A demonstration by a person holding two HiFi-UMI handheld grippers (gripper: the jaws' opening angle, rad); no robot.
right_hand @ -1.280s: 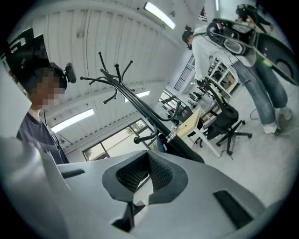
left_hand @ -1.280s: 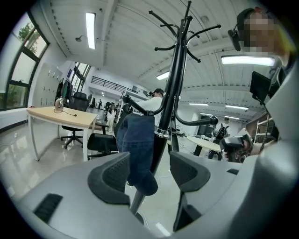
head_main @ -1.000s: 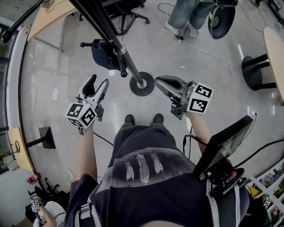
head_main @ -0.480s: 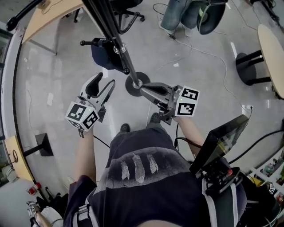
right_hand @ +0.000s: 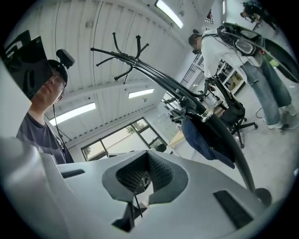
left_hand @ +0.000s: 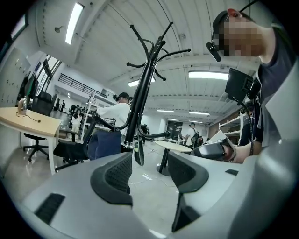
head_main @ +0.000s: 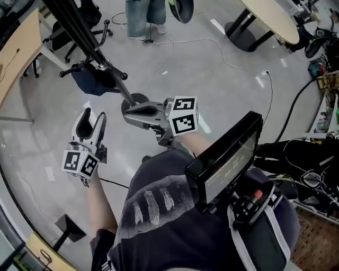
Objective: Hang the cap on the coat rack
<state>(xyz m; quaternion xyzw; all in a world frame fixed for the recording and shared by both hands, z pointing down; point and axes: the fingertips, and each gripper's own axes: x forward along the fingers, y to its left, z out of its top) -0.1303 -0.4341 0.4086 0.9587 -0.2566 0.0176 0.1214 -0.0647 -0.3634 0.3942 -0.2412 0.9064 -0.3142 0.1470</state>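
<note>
A black coat rack (head_main: 121, 87) leans across the head view from the top left down to its round base. A navy cap (head_main: 92, 83) hangs on one of its low hooks. My left gripper (head_main: 91, 117) is below the cap and apart from it, open with nothing between its jaws. My right gripper (head_main: 128, 112) is shut and empty in front of the rack's base. The left gripper view shows the rack (left_hand: 145, 84) and cap (left_hand: 103, 144) beyond the open left gripper (left_hand: 148, 170). The right gripper view shows the cap (right_hand: 205, 137) on the rack (right_hand: 187, 95), past the right gripper (right_hand: 145, 179).
A person (head_main: 143, 16) stands beyond the rack. A round table (head_main: 267, 16) on a black foot is at the top right, a wooden desk (head_main: 16, 58) at the left, an office chair (head_main: 90, 16) behind the rack. Cables (head_main: 212, 53) cross the floor. A monitor (head_main: 228, 153) hangs at my chest.
The view has swung round, so the rack and cap now lie further left. My right gripper has come across in front of the rack's base. The cap stays on its hook.
</note>
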